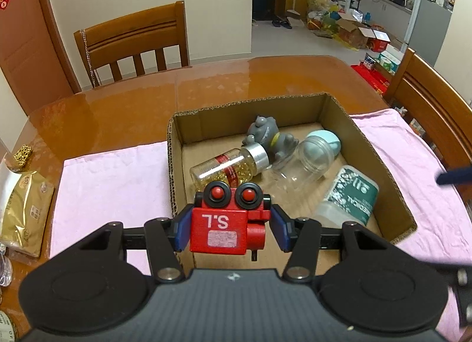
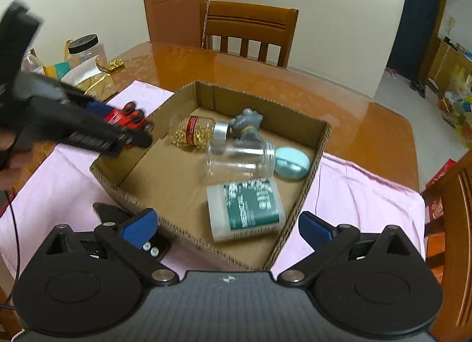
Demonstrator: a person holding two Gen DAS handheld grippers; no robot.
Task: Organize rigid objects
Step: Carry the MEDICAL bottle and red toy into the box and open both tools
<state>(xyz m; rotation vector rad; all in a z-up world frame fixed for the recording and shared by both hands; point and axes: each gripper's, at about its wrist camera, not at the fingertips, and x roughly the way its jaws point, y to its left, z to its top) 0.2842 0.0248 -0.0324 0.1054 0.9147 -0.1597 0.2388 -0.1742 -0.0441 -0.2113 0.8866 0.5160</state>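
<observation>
While the left gripper [image 1: 228, 225] is clamped on the red toy truck [image 1: 227, 221] and carries it above the near left corner of the cardboard box [image 1: 174, 165], the likeliest slip, as I judge it, is a release too early, which would land the truck on the corrugated rim or outside on the pink cloth [image 1: 112, 176] instead of on the box floor. Its pads press the flat sides, so the hold looks firm, but the wheels face up and the toy may tumble when freed. The right gripper [image 2: 227, 228] stands wide apart with nothing between its pads, hovering over the near edge of the box just above the white-and-green bottle [image 2: 247, 212], which lies on its side inside. Crowding is the other hazard: a capsule bottle [image 1: 227, 168], a clear jar [image 1: 301, 165], a grey figurine [image 1: 268, 135] and a pale blue round case [image 1: 327, 138] already lie across the far half, so a dropped truck could knock the loose, rolling jar. Open floor remains at the near left. Beyond the cloth, on the counter [image 1: 118, 106], sit gold packets [image 1: 23, 209] and a black-lidded jar [image 2: 87, 50], well apart from the work.
</observation>
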